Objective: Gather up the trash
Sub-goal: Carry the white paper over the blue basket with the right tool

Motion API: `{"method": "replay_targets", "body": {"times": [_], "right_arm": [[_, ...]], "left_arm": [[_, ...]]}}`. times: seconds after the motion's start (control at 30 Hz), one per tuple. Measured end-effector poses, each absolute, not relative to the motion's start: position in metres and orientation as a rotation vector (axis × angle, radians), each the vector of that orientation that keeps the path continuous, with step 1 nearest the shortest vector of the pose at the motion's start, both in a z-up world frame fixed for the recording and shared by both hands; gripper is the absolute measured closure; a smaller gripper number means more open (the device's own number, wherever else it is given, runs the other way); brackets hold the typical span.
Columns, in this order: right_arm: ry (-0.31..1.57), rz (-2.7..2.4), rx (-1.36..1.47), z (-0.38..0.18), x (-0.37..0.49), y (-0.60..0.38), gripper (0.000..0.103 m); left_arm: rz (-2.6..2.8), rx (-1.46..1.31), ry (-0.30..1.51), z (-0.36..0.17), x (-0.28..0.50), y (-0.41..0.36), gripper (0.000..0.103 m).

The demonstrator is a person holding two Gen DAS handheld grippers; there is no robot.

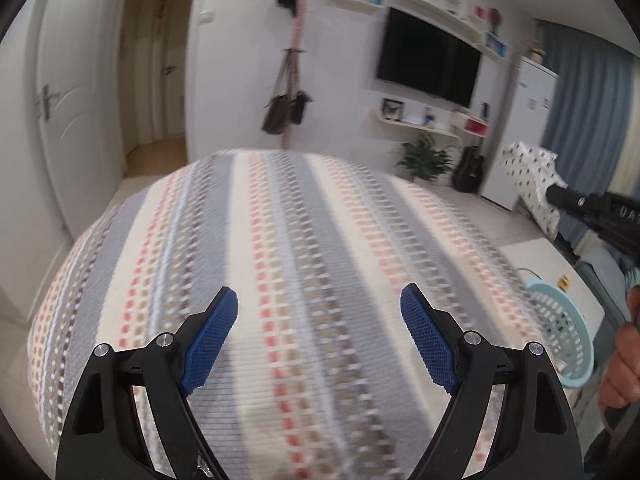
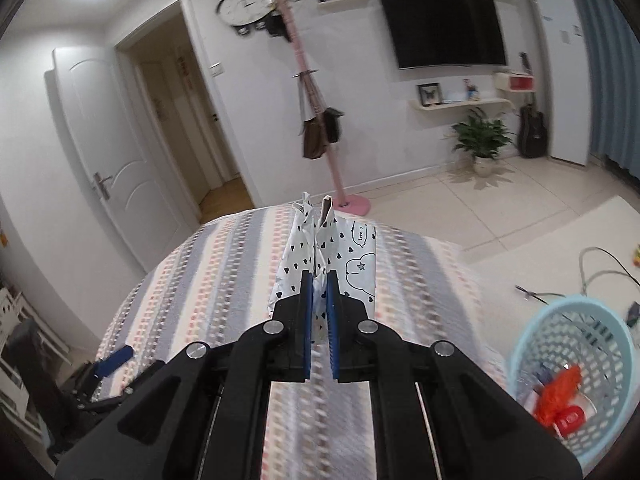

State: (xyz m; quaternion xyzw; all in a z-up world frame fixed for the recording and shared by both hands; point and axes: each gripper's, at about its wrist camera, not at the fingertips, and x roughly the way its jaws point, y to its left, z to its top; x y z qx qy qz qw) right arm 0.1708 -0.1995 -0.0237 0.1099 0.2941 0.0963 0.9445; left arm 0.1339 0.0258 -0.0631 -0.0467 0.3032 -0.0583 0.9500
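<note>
The right gripper (image 2: 319, 280) is clenched on a crumpled white paper wrapper (image 2: 332, 252) printed with small black hearts and doodle outlines; a speech bubble on it reads "Love", with the remaining letters too small to make out, and a star sits inside another outline. The wrapper stands up between the blue pads above the striped bedspread (image 2: 224, 280). To the right and below, a light blue plastic basket (image 2: 532, 344) holds an orange bag (image 2: 560, 394) and a red packet (image 2: 570, 420) whose print is unreadable. The left gripper (image 1: 319, 304) hangs over the same bedspread with its jaws spread wide and nothing between them. In the left wrist view the basket (image 1: 560, 320) shows at the bed's right edge, near a hand (image 1: 624, 360).
</note>
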Motion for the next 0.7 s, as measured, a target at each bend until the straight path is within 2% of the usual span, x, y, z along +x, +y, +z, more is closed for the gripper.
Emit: {"method": "replay_targets", "body": {"times": [0.43, 0.7], "right_arm": [[0.620, -0.120, 0.335, -0.055, 0.113, -0.355, 0.098], [0.745, -0.320, 0.361, -0.091, 0.105, -0.429, 0.098]], "left_arm": [[-0.343, -0.012, 0.593, -0.039, 0.125, -0.096, 0.017], [-0.446, 0.033, 0.610, -0.043, 0.122, -0.162, 0.017]]}}
